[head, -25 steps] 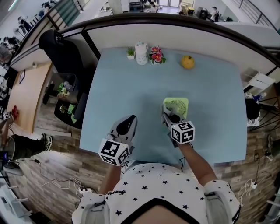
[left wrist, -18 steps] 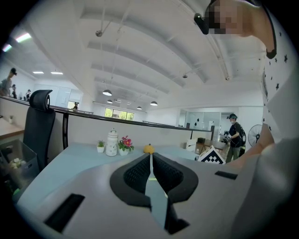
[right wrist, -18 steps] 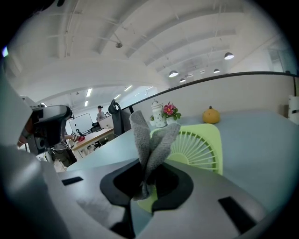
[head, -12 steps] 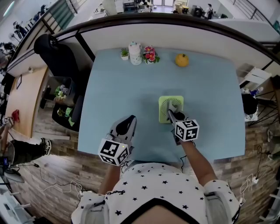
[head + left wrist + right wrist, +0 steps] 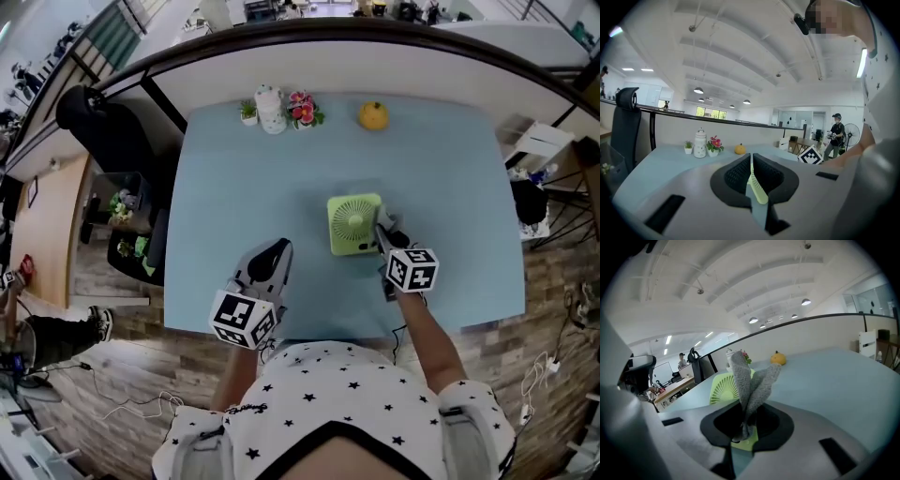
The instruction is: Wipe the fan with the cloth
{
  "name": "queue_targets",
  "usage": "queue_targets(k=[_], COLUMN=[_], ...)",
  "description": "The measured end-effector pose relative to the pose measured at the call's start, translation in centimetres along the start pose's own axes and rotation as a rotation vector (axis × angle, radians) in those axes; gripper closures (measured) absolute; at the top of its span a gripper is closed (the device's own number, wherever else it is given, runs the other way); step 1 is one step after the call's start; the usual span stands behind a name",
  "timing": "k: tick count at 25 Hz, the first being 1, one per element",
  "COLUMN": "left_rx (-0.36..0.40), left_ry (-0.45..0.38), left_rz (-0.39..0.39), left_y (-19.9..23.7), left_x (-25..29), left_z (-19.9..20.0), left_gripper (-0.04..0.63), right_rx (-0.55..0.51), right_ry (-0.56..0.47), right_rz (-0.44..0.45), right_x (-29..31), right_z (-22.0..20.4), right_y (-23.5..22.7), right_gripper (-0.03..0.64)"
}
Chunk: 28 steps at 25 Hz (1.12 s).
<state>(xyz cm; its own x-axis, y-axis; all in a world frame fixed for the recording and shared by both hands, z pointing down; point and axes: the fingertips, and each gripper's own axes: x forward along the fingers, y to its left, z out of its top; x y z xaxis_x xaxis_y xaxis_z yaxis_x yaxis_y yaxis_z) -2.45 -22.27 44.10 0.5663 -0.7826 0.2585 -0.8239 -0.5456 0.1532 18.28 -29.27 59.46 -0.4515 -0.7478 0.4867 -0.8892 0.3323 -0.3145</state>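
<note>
A light green square fan (image 5: 354, 225) lies flat on the pale blue table (image 5: 234, 187), grille up. My right gripper (image 5: 385, 232) sits at the fan's right edge, shut on a grey knitted cloth (image 5: 750, 380) that sticks up out of the jaws. In the right gripper view the fan's grille (image 5: 725, 388) shows just left of the cloth. My left gripper (image 5: 273, 251) hovers over the table's near left part, well clear of the fan. It (image 5: 751, 161) is shut with nothing in it.
At the table's far edge stand a small plant (image 5: 247, 111), a white jar (image 5: 269, 110), a pot of flowers (image 5: 302, 109) and an orange fruit (image 5: 373, 115). A black chair (image 5: 94, 117) stands off the far left corner. A raised partition runs behind the table.
My right gripper has slid the cloth across the fan from its near-left part to its right edge. The left gripper has stayed where it was.
</note>
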Motion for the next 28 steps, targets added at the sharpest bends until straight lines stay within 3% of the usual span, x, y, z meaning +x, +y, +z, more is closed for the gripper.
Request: queue_targets(k=[12,18,28], left_rx=[0.006,0.005,-0.011], left_ry=[0.009,-0.001,-0.009], left_rz=[-0.008,0.008,0.063], left_y=[-0.1,0.3,1.4], left_x=[0.1,-0.5,-2.0], left_z=[-0.1,0.1,-0.1], left_gripper=[0.555,0.555,0.555], right_rx=[0.013,-0.032,-0.125], right_ry=[-0.025,-0.055,0.049], right_rz=[-0.006,0.105,0.243], right_x=[-0.4,0.1,2.5], right_z=[0.3,1.7,-1.6], right_y=[0.0,4.6,10.4], right_gripper=[0.565,0.565,0.565])
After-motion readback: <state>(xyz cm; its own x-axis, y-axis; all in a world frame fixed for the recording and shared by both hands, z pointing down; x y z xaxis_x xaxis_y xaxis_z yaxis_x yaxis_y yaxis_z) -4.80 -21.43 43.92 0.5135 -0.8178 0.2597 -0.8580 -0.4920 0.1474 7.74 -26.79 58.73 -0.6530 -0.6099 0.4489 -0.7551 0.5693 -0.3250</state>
